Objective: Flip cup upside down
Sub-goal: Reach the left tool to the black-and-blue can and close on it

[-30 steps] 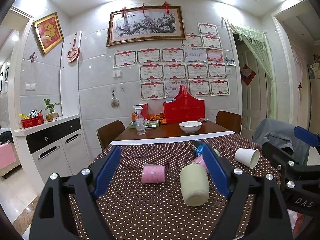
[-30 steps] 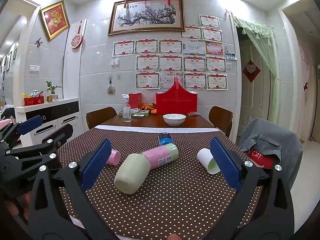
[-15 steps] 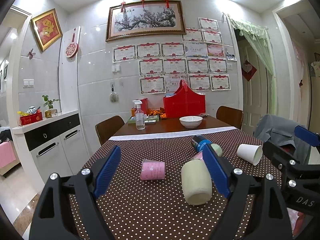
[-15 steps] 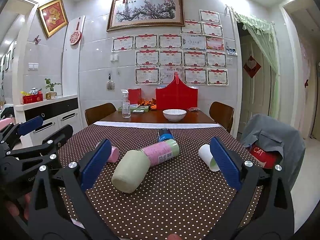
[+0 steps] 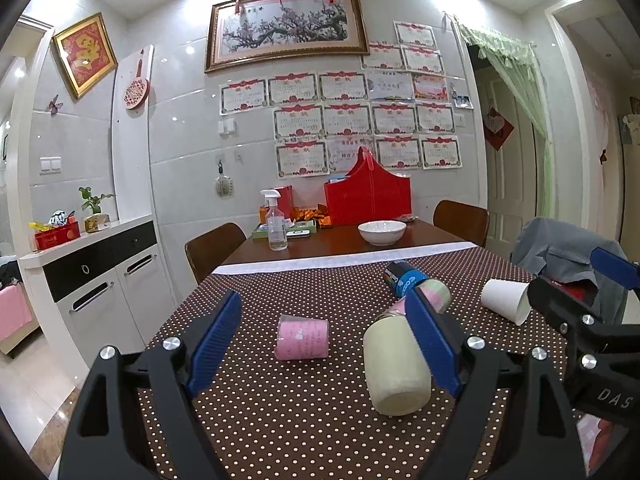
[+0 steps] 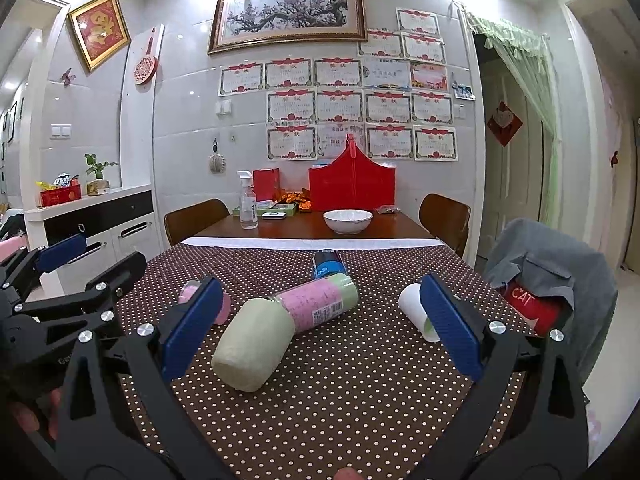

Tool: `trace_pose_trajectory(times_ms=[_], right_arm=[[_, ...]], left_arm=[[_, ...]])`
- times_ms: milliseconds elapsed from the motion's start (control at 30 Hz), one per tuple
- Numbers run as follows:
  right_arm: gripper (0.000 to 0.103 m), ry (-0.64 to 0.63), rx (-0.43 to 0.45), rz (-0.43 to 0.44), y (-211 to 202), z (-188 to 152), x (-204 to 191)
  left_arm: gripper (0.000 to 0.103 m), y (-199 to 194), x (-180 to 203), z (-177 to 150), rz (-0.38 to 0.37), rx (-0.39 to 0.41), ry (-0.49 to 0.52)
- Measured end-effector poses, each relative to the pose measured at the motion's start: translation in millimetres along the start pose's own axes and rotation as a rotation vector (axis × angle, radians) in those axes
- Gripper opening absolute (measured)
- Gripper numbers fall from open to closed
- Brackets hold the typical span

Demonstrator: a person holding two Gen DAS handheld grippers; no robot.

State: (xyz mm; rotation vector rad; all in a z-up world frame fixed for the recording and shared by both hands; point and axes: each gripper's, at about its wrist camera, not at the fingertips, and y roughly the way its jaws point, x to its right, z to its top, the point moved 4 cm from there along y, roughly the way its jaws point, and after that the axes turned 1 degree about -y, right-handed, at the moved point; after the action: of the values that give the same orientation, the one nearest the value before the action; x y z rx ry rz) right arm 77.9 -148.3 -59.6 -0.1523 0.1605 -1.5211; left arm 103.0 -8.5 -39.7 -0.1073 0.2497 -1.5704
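Note:
Several cups lie on their sides on the brown dotted tablecloth [image 5: 320, 420]. A pink cup [image 5: 302, 338] lies between the open jaws of my left gripper [image 5: 324, 344], a little beyond the tips. A pale green cup [image 5: 396, 368] lies to its right, touching a pink-and-green bottle [image 6: 324, 302]. A white paper cup [image 5: 505, 301] lies further right; in the right wrist view it [image 6: 416, 312] is partly hidden behind the right finger. My right gripper [image 6: 320, 328] is open, with the pale green cup [image 6: 254, 344] just ahead between its jaws.
A dark blue-labelled can [image 6: 329, 265] lies behind the bottle. A white bowl [image 5: 381, 232], a spray bottle [image 5: 276, 222] and a red box [image 5: 368, 200] stand on the bare wood at the far end. Chairs stand at both sides; a grey jacket [image 6: 556, 276] drapes the right one.
Both views have shifted slightly; the cups look a little lower and nearer in the frames. Both grippers stay open and nothing on the table has moved.

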Motion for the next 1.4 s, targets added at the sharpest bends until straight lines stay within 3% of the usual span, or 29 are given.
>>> trace_pose_trajectory(times_ms=[333,600,833,1067,1400], right_arm=[[0.097,0.004,-0.074,-0.001,40.0,-2.4,20.2],[0.097,0.025,-0.139,-0.008,82.6,3.2,57.0],[0.097,0.038,-0.190,-0.020,119.5,9.2,92.7],[0.097,0.042,-0.245,-0.016,166.4,17.3,124.1],[0.097,0.080,-0.319,-0.018,225.1,15.8,156.7]], left_arm=[[0.082,53.2,3.5,-4.9,-0.052,-0.133,0.006],[0.082,130.4,21.9,-5.9,-0.235,-0.370,-0.038],[0.082,200.6,57.8,-1.6,-0.347,-0.584,-0.058],[0.082,275.1,97.6,11.4,-0.366,-0.754,-0.092],[0.082,376.1,129.4,5.0,-0.259,-0.937,-0.116]])
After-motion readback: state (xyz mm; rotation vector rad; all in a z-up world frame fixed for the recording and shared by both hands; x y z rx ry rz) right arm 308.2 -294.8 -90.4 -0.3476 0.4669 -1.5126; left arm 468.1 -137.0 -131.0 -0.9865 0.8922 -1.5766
